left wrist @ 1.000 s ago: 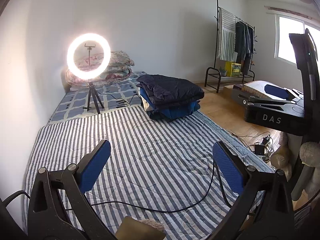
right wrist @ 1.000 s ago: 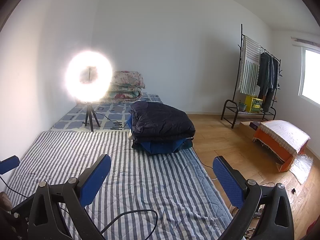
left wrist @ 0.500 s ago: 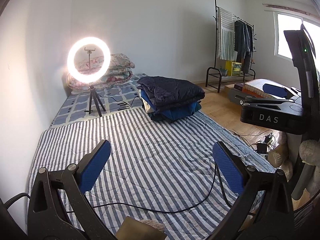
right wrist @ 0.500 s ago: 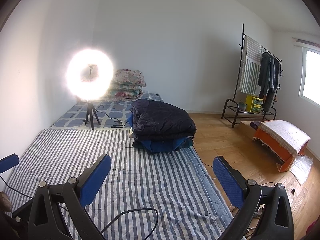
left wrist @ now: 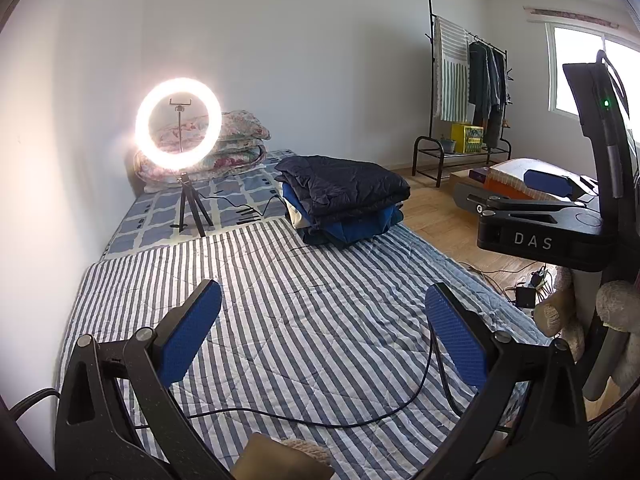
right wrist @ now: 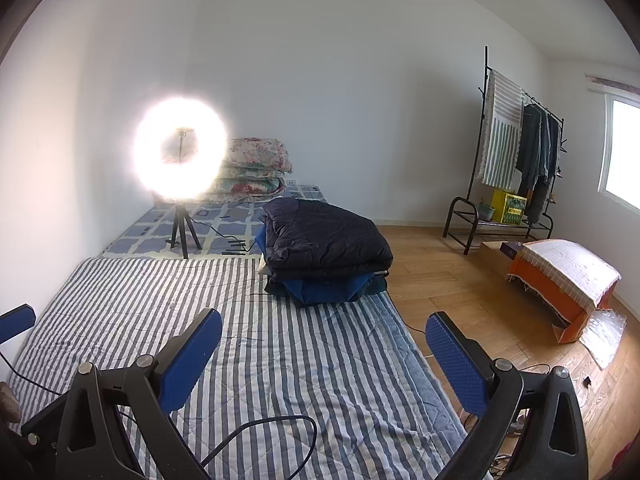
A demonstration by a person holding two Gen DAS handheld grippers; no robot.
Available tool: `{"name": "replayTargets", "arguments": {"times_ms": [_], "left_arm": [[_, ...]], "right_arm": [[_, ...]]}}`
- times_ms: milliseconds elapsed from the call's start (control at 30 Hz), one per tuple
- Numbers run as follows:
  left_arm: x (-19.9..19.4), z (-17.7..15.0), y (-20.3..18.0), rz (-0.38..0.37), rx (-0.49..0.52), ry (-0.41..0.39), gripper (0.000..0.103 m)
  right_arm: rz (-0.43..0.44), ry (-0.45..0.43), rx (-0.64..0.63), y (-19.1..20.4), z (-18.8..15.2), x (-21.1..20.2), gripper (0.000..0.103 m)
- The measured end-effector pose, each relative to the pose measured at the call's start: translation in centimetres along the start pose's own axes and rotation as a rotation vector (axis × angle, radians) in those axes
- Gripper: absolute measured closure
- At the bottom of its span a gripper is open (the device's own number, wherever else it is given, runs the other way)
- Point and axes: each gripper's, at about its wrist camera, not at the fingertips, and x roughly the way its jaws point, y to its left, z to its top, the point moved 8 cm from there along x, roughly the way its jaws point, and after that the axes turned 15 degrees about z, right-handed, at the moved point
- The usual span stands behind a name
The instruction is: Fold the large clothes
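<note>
Both wrist cameras look forward along the bed (left wrist: pixel 320 320) from its near end, sharing the ring light (right wrist: pixel 180 152) and far wall.

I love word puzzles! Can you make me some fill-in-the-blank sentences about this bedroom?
1. The glowing ring light stands on a black ____.
2. The folded dark navy quilted jacket lies on ____ of the stack of folded clothes.
3. Both the left claw and the right claw are ____.
4. The grey-and-white bed cover has a ____ pattern.

Missing: tripod; top; open; striped

Ring light (left wrist: pixel 178 133): lit, on a tripod
Floral quilts (right wrist: pixel 256 170): stacked by the wall
Garment rack (right wrist: pixel 516 156): hung with clothes
Yellow box (right wrist: pixel 509 207): on the rack's shelf
</note>
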Motion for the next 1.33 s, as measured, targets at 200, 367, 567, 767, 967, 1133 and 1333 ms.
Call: {"name": "replayTargets", "arguments": {"times_ms": [200,367,567,767,967,1133,1333], "left_arm": [[-0.1,0.2,0.2,-0.002,-0.002,-0.006,0.000],[-0.2,0.3,0.2,-0.001,0.004,-0.007,0.000],[-0.2,0.3,0.2,-0.004,0.002,-0.006,0.000],[-0.1,0.3,0.2,-0.003,0.008,-0.007,0.000],[-0.1,0.1,0.2,0.006,0.013,-0.002,0.000],[-0.2,0.1,0.5,0.023,0.013,-0.005,0.000],[-0.3,0.3,1.1,0.070,0.016,-0.040,0.000]], "right_arm": [[-0.002,0.008,-0.001,-0.1,-0.1,0.2,0.000],[-0.004,0.002,-0.001,-0.1,0.1,0.0,0.000],[-0.008,0.002,0.001,-0.2,0.0,0.2,0.000],[-0.011,0.005,-0.001,-0.2,0.0,0.5,0.000],[-0.014,0.008,-0.008,-0.1,-0.2,0.6,0.000],[-0.017,0.009,-0.010,0.0,-0.3,0.6,0.000],[-0.016,0.007,-0.009,-0.1,-0.3,0.6,0.000]]}}
